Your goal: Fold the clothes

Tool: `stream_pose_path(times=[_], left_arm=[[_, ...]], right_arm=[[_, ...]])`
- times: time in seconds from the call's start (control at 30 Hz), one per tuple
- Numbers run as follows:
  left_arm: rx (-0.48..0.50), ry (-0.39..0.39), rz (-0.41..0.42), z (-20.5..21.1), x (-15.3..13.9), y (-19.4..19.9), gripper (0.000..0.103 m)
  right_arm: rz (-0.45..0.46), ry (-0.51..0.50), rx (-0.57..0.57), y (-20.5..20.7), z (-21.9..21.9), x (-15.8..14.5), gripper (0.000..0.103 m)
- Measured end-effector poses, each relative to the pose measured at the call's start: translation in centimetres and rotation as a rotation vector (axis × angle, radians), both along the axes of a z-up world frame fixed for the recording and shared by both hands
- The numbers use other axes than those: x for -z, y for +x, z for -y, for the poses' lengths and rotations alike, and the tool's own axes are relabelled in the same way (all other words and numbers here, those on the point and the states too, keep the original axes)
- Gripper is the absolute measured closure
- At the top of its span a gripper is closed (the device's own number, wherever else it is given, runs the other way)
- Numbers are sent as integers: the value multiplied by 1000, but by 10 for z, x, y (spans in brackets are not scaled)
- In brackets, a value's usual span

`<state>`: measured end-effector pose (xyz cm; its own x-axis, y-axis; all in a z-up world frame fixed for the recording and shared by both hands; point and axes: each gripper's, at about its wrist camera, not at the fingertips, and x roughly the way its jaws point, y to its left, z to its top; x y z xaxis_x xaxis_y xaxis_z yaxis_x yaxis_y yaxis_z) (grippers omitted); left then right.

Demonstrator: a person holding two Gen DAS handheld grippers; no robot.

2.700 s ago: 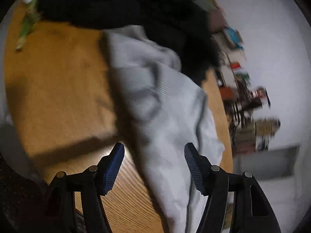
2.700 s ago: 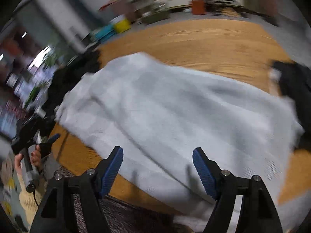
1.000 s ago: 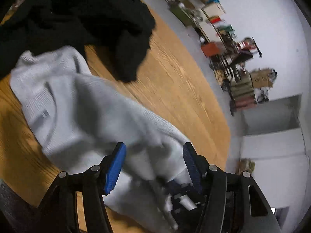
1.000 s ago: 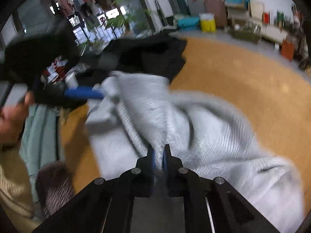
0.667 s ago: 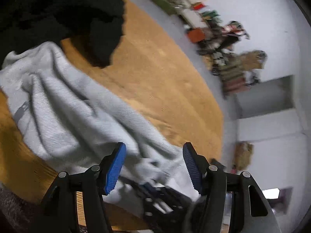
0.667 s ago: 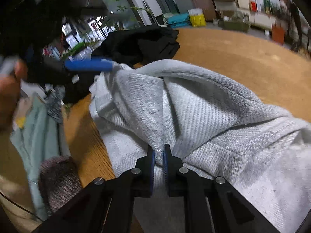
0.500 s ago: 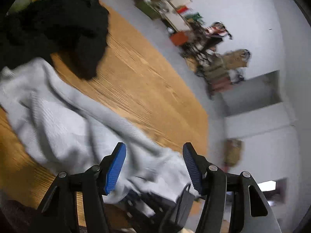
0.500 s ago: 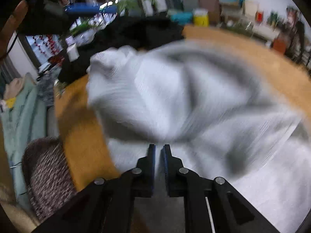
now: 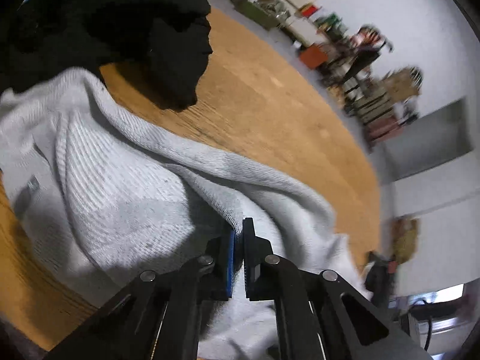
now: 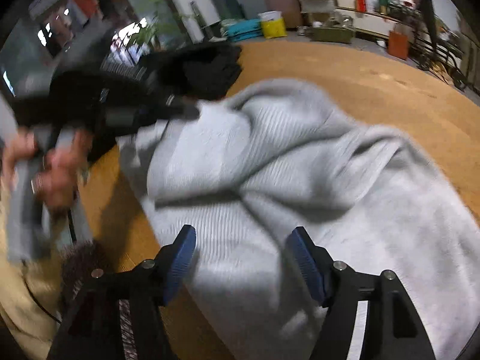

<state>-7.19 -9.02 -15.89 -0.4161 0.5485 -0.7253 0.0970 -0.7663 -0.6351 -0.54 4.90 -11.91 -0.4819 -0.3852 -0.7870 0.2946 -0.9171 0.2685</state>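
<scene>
A grey knit sweater (image 9: 120, 186) lies crumpled on the round wooden table (image 9: 270, 105). My left gripper (image 9: 238, 240) is shut on a raised fold of it near the table's near edge. In the right wrist view the sweater (image 10: 300, 165) spreads from centre to lower right. My right gripper (image 10: 240, 258) hangs just over it with its jaws opening; the cloth lies below and between the blue pads (image 10: 180, 258), which do not press it. At the left of that view, blurred, a hand (image 10: 57, 168) holds the left gripper (image 10: 186, 109) at the sweater's far corner.
A black garment (image 9: 120, 30) is heaped at the table's far side, also in the right wrist view (image 10: 204, 69). A dark fuzzy item (image 10: 81, 261) sits off the near table edge. Boxes and shelves (image 9: 360, 60) line the wall, with a yellow bin (image 10: 273, 25) on the floor.
My left gripper went from open to shut on a fold of the sweater. My right gripper let go of the sweater, opened wide and shifted sideways.
</scene>
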Motion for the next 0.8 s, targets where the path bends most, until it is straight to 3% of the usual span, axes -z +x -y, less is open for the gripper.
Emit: stream_pose_path(times=[0.13,0.23,0.3,0.4,0.63,0.7,0.8], left_arm=[[5,151,-39,0,-1,8,99],[45,133,-116,-8,-6,22,99],[87,116,-157,-19,-8,29,99],[120,115,-119,-25,7,42,99],[72,152,-2,-27,47,35,99],[49,184,19,-22,52,32,99],[6,169,34,-7,48,34,100]], right_arm=[[-123,-44,4,-16,-10,-41,33],[-171,-89,-5,-38,-14,-62,33],[-143,-91,-38,-57,4,-62,36],[-113,-79,-128,-68,6,-65,41],[-75,99,-320,-80,84,-48,41],[-79,203,-346,-84,104,-36,45],[-66,339,-379,-91,126,-18,57]])
